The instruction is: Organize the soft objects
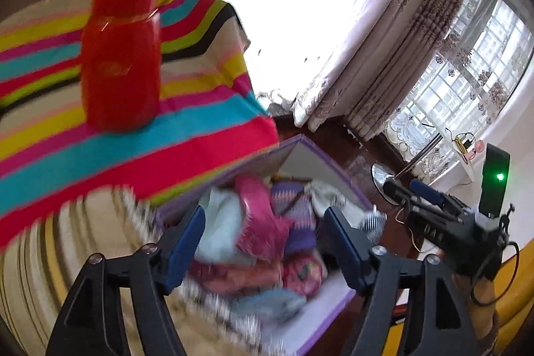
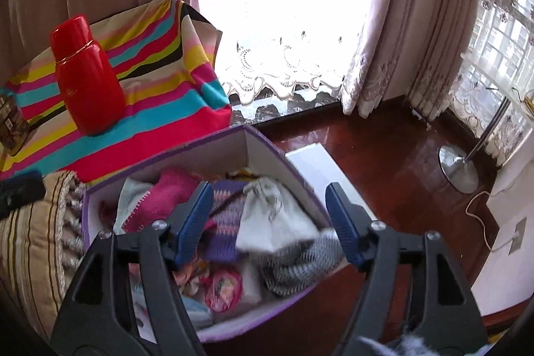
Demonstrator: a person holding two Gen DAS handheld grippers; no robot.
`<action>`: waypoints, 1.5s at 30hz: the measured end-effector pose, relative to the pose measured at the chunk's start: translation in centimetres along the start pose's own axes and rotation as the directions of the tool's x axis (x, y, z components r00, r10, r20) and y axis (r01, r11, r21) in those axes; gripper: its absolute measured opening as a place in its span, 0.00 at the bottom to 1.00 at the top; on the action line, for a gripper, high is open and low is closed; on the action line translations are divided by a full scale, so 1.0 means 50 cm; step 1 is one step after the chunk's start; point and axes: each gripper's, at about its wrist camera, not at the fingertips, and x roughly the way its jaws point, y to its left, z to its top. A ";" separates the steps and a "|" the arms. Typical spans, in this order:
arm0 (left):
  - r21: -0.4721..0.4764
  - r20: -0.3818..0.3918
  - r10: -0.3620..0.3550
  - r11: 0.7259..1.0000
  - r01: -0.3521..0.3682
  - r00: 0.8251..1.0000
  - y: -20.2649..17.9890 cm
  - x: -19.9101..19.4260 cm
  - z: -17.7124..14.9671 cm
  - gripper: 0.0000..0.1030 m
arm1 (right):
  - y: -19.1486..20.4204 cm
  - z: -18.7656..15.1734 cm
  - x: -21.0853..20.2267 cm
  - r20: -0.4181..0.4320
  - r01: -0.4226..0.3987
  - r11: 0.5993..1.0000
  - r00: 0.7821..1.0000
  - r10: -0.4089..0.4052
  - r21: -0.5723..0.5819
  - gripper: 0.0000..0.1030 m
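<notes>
A purple-edged box (image 2: 207, 157) sits on the floor, holding several soft items. Among them are a pink knit piece (image 2: 167, 192), a purple crochet piece (image 2: 227, 222), a white cloth (image 2: 277, 219) and a grey striped knit (image 2: 300, 262). My right gripper (image 2: 268, 199) hangs open over the box, with the white cloth below the gap and touching neither pad. My left gripper (image 1: 263, 219) is open above the same box (image 1: 290, 145). A blurred pink knit piece (image 1: 258, 229) lies between its fingers (image 1: 187, 242), loose from both pads. Light blue cloth (image 1: 220, 222) lies beside it.
A red flask (image 2: 88, 79) stands on a bright striped cloth (image 2: 160, 109) left of the box. A striped fringed cushion (image 2: 36, 239) presses against the box's left side. Dark wood floor (image 2: 383, 162), a lamp base (image 2: 459, 169) and curtains (image 2: 400, 55) lie to the right.
</notes>
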 end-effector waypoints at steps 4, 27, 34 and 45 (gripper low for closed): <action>-0.061 -0.074 -0.008 0.998 0.004 0.997 0.027 -0.011 -0.058 0.74 | 0.027 -0.051 -0.024 -0.032 0.018 1.000 0.999 -0.018 -0.023 0.70; -0.039 -0.158 0.064 0.997 -0.070 0.985 0.013 0.016 -0.115 0.88 | 0.063 -0.139 -0.046 -0.120 0.028 0.998 0.992 -0.035 -0.056 0.71; -0.034 -0.158 0.065 0.997 -0.071 0.985 0.013 0.016 -0.115 0.88 | 0.066 -0.138 -0.042 -0.124 0.028 0.998 0.992 -0.036 -0.063 0.71; -0.035 -0.158 0.065 0.997 -0.072 0.985 0.013 0.016 -0.116 0.88 | 0.061 -0.140 -0.040 -0.128 0.031 0.998 0.991 -0.038 -0.057 0.71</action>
